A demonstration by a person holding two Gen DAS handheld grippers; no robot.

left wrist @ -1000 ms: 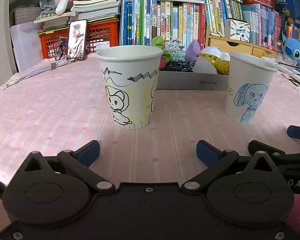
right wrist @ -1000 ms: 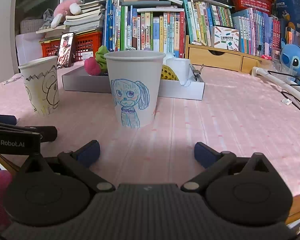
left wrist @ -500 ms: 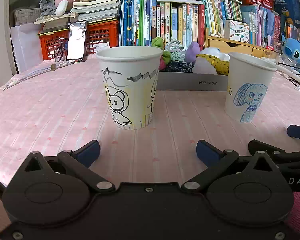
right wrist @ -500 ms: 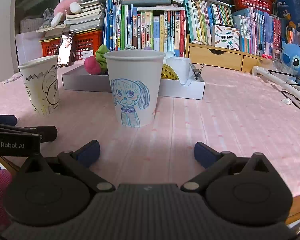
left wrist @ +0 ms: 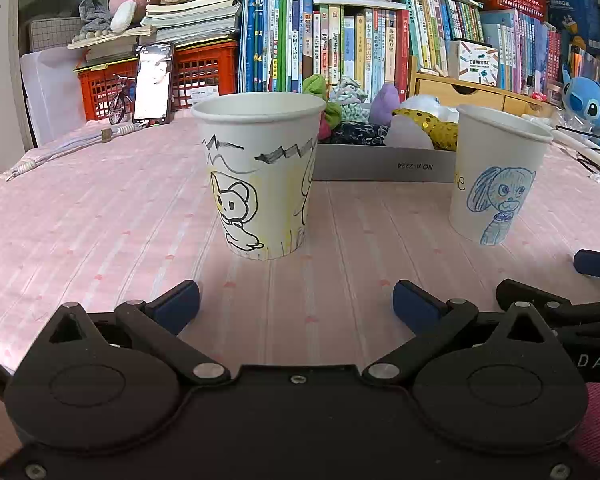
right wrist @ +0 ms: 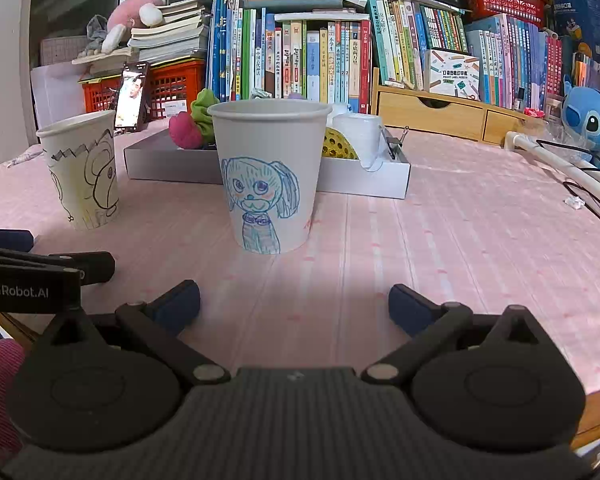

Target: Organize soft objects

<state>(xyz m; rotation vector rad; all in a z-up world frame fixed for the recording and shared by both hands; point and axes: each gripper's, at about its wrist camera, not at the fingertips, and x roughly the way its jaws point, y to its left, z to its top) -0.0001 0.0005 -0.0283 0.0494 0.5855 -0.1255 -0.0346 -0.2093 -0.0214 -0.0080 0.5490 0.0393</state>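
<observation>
1. Two paper cups, one yellow-drawn and one blue-drawn, stood upright on the pink tablecloth.
2. Soft objects lay in the grey tray behind the cups.
3. The left gripper and right gripper both gaped wide, holding nothing.

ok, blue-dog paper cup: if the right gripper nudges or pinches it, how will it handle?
The blue-dog cup looks like thin paper, so probably light and easily crushed by a hard pinch. It stands on its narrower base, so a push near the rim may tip it. The right gripper is open, apart from it.
</observation>
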